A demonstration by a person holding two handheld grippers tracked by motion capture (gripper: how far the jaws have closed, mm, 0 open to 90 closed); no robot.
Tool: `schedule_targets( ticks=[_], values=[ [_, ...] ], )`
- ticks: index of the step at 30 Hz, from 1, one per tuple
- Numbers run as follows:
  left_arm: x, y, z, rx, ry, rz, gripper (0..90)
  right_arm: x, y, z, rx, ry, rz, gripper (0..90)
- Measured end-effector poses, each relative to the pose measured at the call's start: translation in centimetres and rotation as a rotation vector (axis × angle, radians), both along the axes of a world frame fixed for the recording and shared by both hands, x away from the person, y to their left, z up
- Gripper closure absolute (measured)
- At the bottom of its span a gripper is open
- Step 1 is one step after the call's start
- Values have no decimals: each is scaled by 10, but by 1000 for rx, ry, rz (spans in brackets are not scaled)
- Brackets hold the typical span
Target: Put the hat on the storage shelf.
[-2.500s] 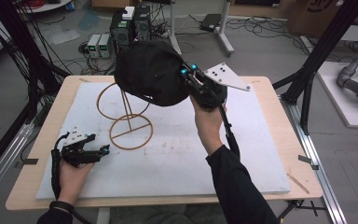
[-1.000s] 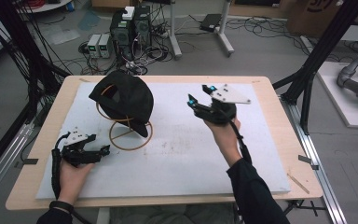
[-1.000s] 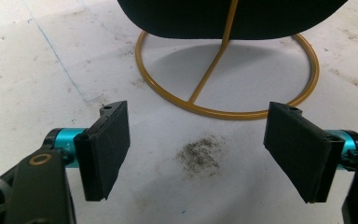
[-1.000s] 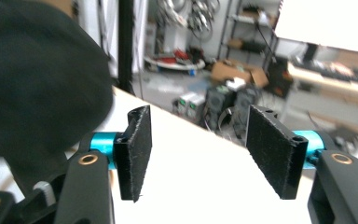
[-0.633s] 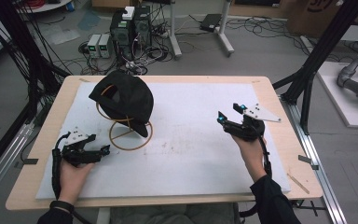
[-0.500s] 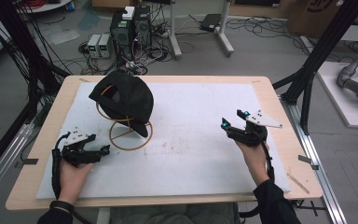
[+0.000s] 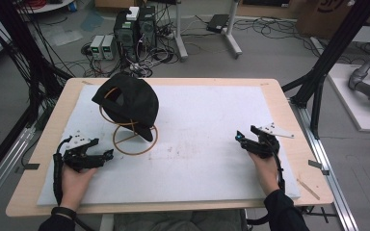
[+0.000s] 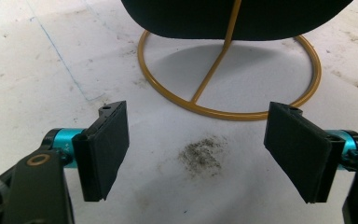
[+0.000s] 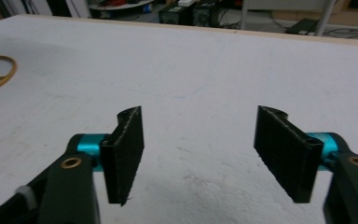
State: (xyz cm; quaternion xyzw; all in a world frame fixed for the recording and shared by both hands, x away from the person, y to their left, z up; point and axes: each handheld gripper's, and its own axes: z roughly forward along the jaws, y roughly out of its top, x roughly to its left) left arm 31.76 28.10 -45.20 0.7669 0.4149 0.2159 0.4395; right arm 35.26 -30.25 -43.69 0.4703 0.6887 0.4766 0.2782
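Observation:
A black cap [image 7: 125,99] hangs on a gold wire stand [image 7: 136,140] at the left middle of the white mat. The cap's underside [image 8: 233,16] and the stand's ring base [image 8: 228,88] fill the top of the left gripper view. My left gripper [image 7: 107,154] rests on the mat just left of the stand, open and empty [image 8: 196,154]. My right gripper [image 7: 239,139] lies low at the mat's right side, far from the cap, open with nothing between its pads [image 9: 198,154].
The white mat [image 7: 197,159] covers a wooden table [image 7: 298,144]. A dark smudge [image 8: 199,151] marks the mat between the left jaws. Black frame posts [image 7: 327,53] stand at the right, and computers with cables [image 7: 135,24] lie on the floor behind.
The right gripper set the cap on the stand, let go, then drew back right and down to the mat's right side. The left gripper has stayed put.

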Motion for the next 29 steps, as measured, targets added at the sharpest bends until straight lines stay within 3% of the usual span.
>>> schedule_targets(
  ticks=[3, 7, 13, 21, 29],
  values=[
    [0, 0, 0, 3, 5, -2, 223, 1, -6, -4, 5, 31, -12, 334],
    [1, 0, 0, -7, 11, 3, 224, 3, -10, -6, 2, 36, -31, 326],
    [2, 0, 0, -4, 22, 7, 224, 5, -9, -12, -32, 67, -20, 315],
    [3, 0, -1, 0, 26, 7, 225, 6, -4, -13, -63, 71, 3, 316],
    [3, 0, -1, 2, 32, 3, 227, 6, -4, -13, -60, 79, 10, 316]
  ],
)
